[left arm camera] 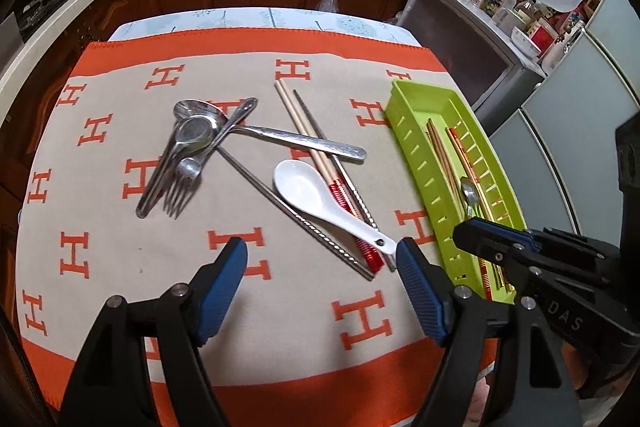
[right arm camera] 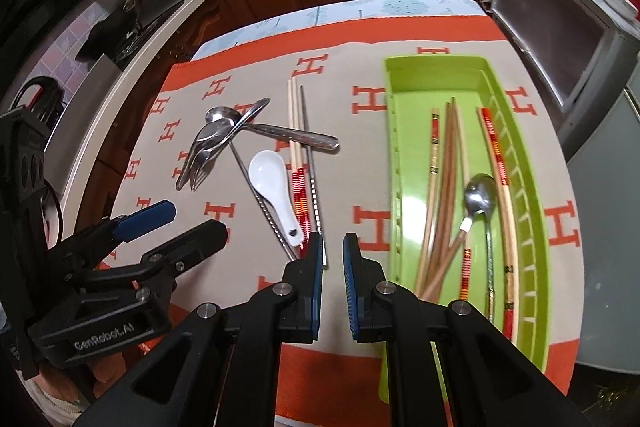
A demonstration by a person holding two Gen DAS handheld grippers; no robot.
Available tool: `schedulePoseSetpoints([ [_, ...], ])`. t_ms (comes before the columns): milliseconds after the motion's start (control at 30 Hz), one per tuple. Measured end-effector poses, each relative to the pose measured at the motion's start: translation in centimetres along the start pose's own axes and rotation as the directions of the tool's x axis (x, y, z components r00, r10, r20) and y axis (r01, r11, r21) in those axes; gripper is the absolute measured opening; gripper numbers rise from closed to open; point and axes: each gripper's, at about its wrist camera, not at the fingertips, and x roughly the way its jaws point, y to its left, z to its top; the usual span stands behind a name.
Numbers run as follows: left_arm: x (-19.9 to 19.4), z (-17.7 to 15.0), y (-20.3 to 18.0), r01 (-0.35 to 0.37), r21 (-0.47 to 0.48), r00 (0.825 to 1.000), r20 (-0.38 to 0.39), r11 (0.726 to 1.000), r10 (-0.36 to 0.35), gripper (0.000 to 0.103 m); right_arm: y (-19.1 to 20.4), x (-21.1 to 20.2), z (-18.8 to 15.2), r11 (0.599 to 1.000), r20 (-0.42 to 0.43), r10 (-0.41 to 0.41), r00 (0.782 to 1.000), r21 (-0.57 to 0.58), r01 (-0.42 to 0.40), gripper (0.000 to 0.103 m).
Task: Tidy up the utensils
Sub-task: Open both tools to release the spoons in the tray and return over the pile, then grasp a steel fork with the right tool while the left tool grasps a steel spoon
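spoon and fork heap (left arm camera: 196,147): metal spoons and a fork lie tangled on the left of the cloth, one long handle reaching across the pale chopsticks; best left until the looser pieces are gone

steel chopsticks (left arm camera: 296,215): two thin metal sticks, one slanting under the white spoon; they would likely roll if nudged

left tool (left arm camera: 322,267): wide apart and empty, hovering above the cloth with its right pad just beside the white spoon's handle tip

white spoon (left arm camera: 308,193): ceramic, bowl up, lying over the red-banded chopstick (left arm camera: 348,211); it looks like the nearest pick, so I would straddle the handle squarely, press down to the cloth, and close slowly so the glazed handle does not squirt out

right tool (right arm camera: 333,259): narrow, nothing between the pads, poised between the loose pile and the tray

green tray (right arm camera: 536,187): on the right of the table, already holding wooden chopsticks, banded ones and a metal spoon (right arm camera: 480,199); lay new pieces lengthwise, parallel to these
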Motion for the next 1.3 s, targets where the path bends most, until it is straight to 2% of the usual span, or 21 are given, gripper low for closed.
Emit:
schedulePoseSetpoints([
  [133, -0.1, 0.0, 1.7, -0.041, 0.002, 0.999, 0.015, 0.999, 0.041, 0.075, 1.4, 1.2, 1.2, 0.999, -0.022, 0.013, 1.000, -0.039, -0.013, 0.011],
  [200, -0.2, -0.1, 2.6, -0.084, 0.006, 0.996, 0.027, 0.996, 0.084, 0.075, 2.1, 2.1, 1.9, 0.998, -0.034, 0.016, 0.999, -0.062, -0.018, 0.011],
  [333, -0.1, -0.3, 4.6, -0.111, -0.016, 0.994, 0.019, 0.994, 0.112, 0.075, 3.3, 4.0, 3.4, 0.995, -0.061, 0.019, 0.998, -0.100, -0.025, 0.011],
  [533, 0.8, -0.5, 6.8, -0.096, -0.058, 0.995, -0.011, 0.994, 0.096, 0.075, 4.2, 7.4, 5.6, 0.991, -0.115, 0.012, 0.993, -0.128, -0.027, 0.011],
  [833, 2.3, -0.6, 7.6, -0.050, -0.079, 0.998, -0.047, 0.996, 0.046, 0.069, 2.3, 12.0, 9.2, 0.998, -0.172, -0.028, 0.985, -0.060, 0.018, 0.014],
  [933, 2.6, -0.6, 7.9, -0.043, -0.086, 0.998, -0.056, 0.995, 0.038, 0.064, 2.2, 12.9, 9.4, 0.998, -0.192, -0.040, 0.981, -0.061, 0.028, 0.014],
  [1000, 2.9, -0.6, 8.2, -0.040, -0.094, 0.997, -0.063, 0.995, 0.035, 0.061, 2.5, 13.1, 9.3, 0.998, -0.201, -0.019, 0.979, -0.061, 0.007, 0.014],
  [1133, 3.4, 0.0, 9.4, -0.054, -0.113, 0.996, -0.076, 0.992, 0.046, 0.048, 4.3, 13.0, 9.3, 0.995, -0.203, 0.008, 0.979, -0.095, -0.027, 0.014],
  [1300, 3.7, 1.6, 11.1, -0.080, -0.111, 0.994, -0.087, 0.991, 0.071, 0.047, 5.8, 13.5, 10.2, 0.989, -0.188, -0.021, 0.982, -0.146, -0.007, 0.014],
])
